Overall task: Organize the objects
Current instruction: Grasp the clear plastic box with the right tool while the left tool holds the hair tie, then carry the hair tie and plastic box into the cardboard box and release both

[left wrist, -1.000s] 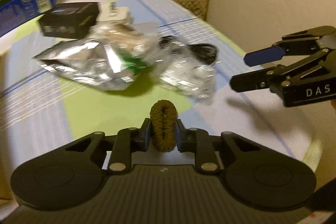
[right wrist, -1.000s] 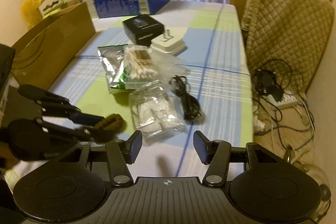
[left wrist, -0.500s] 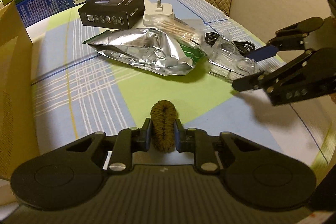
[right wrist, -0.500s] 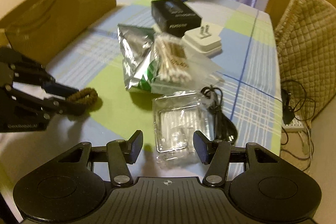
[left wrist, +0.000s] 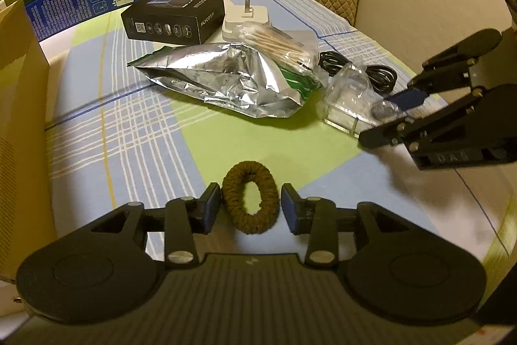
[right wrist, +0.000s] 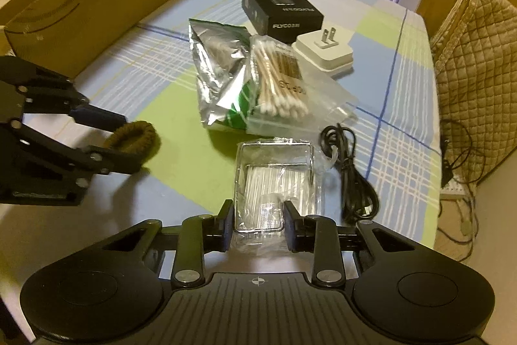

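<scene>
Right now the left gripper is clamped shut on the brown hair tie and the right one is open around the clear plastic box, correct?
Not quite. The left gripper is open, the brown hair tie loose between its fingers, as the left wrist view shows. The right gripper is open around the clear plastic box.

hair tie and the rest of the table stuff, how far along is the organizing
Early on. Nothing looks sorted yet. The left gripper is open around the hair tie, which lies on the tablecloth between its fingers. The right gripper is open around the clear plastic case, not yet closed. Still loose in the middle of the table: foil bag, cotton swabs, black box, white plug, black cable.
</scene>
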Motion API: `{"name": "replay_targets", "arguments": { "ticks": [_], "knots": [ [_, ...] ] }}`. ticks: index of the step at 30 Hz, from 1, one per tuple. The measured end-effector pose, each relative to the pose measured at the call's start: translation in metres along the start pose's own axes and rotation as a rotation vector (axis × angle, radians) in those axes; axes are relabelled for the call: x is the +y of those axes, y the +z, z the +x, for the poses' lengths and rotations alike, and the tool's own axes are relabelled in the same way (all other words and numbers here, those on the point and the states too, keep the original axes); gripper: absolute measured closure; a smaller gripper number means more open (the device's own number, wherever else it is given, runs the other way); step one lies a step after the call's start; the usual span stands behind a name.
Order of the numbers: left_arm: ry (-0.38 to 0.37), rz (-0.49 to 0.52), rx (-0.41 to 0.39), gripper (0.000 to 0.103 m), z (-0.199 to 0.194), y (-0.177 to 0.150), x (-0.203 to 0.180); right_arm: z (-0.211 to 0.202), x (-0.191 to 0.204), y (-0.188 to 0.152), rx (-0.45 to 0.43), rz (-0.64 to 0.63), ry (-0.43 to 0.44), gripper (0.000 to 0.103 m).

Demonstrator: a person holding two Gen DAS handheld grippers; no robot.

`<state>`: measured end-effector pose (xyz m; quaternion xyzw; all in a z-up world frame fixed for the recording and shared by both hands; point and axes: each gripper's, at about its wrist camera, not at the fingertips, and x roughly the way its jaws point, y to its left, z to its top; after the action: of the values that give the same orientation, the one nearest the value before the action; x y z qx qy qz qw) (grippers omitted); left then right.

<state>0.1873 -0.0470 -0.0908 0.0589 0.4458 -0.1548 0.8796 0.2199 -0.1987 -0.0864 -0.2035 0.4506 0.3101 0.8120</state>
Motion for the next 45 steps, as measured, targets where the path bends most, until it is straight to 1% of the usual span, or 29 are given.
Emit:
{"name": "replay_targets", "arguments": {
  "ticks": [6, 8, 10, 11, 17, 26, 35, 38, 45],
  "knots": [
    [0.002, 0.012, 0.013, 0.069, 0.005, 0.002, -0.001, -0.001, 0.006, 0.002, 0.011, 0.021, 0.017, 0.075],
    [-0.003, 0.019, 0.019, 0.080, 0.004, 0.002, -0.001, -0.002, 0.006, 0.003, 0.015, 0.037, 0.021, 0.075],
    [-0.006, 0.020, 0.027, 0.086, 0.003, 0.001, 0.000, -0.003, 0.005, 0.004, 0.016, 0.056, 0.029, 0.075],
    [-0.002, 0.022, 0.031, 0.087, 0.001, 0.001, 0.000, -0.004, 0.005, 0.004, 0.015, 0.065, 0.033, 0.075],
    [0.001, 0.016, 0.019, 0.088, -0.013, 0.000, 0.004, -0.014, 0.011, 0.006, 0.007, 0.087, 0.048, 0.075],
    [0.005, 0.006, -0.035, 0.088, -0.053, 0.012, 0.005, -0.044, 0.025, 0.021, -0.036, 0.076, 0.033, 0.075],
    [0.025, -0.024, -0.105, 0.088, -0.109, 0.017, 0.012, -0.096, 0.048, 0.038, -0.110, 0.098, 0.016, 0.075],
    [0.033, -0.039, -0.130, 0.088, -0.131, 0.015, 0.019, -0.112, 0.059, 0.043, -0.135, 0.112, 0.002, 0.075],
    [0.074, -0.052, -0.168, 0.088, -0.175, 0.004, 0.036, -0.137, 0.096, 0.048, -0.177, 0.140, 0.009, 0.075]
  ]
}}
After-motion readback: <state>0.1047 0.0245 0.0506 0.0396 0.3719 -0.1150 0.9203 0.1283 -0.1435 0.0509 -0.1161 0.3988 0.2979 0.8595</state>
